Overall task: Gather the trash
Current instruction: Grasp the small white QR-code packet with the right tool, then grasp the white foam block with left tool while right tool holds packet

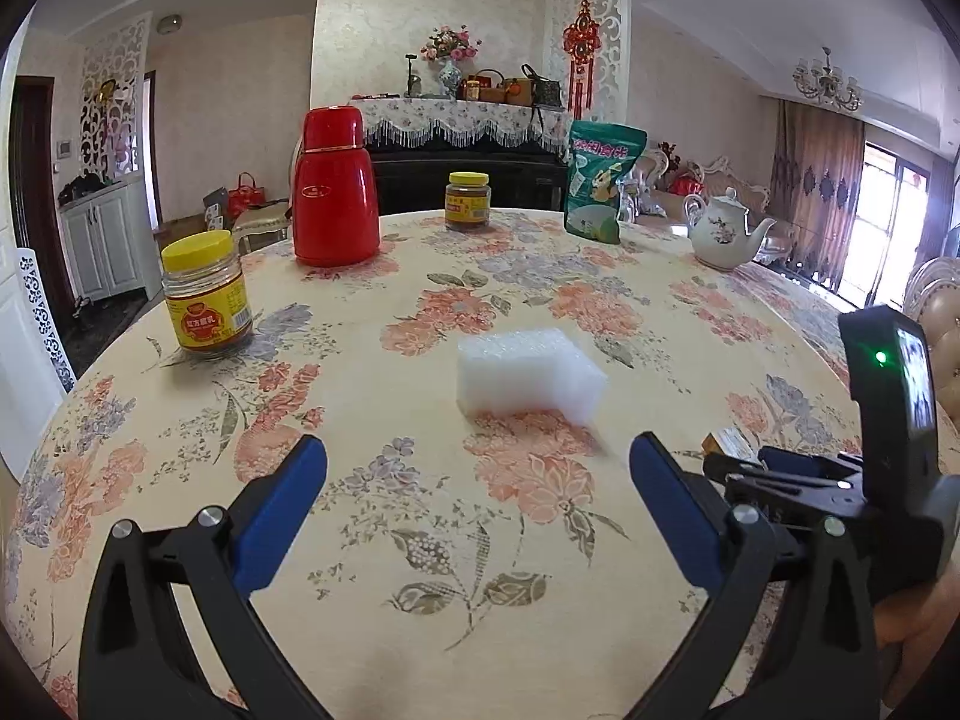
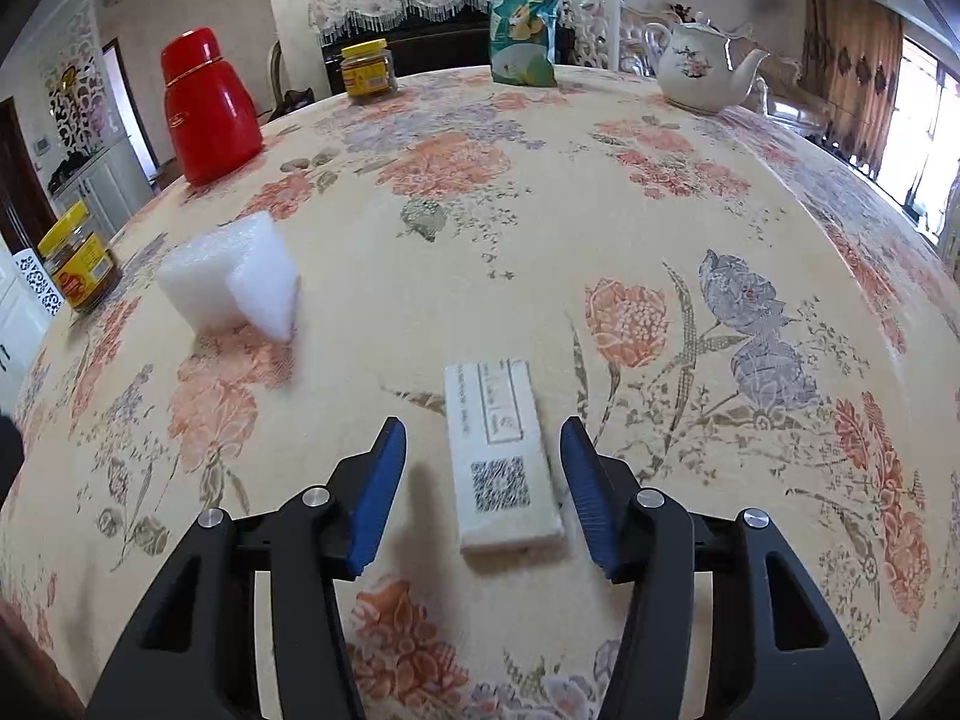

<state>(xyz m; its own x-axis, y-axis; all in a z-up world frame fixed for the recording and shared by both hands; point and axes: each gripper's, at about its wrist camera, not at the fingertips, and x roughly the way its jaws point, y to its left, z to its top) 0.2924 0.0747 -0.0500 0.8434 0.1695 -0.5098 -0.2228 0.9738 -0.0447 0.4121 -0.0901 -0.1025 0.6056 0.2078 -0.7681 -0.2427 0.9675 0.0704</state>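
Floral tablecloth (image 2: 540, 252) over a round dining table serves as my work surface, and I take the red thermos flask (image 2: 207, 111) at its far left as the reference mark. No trash has been collected as far as I can judge: nothing is held and no bin appears in either view. Two candidate items remain. A white foam block (image 2: 231, 282) lies loose on the cloth, nearer to me than the flask. A flat white paper packet with a QR code (image 2: 501, 462) lies nearer still and further right. My right gripper (image 2: 483, 498) straddles that packet, jaws apart with a clear gap on each side, no contact visible. My left gripper (image 1: 477, 498) is spread wide and empty, short of the foam block (image 1: 528, 372). Jars, teapot and snack bag look like keepers. I judge the grasp, lift and disposal of both items outstanding.
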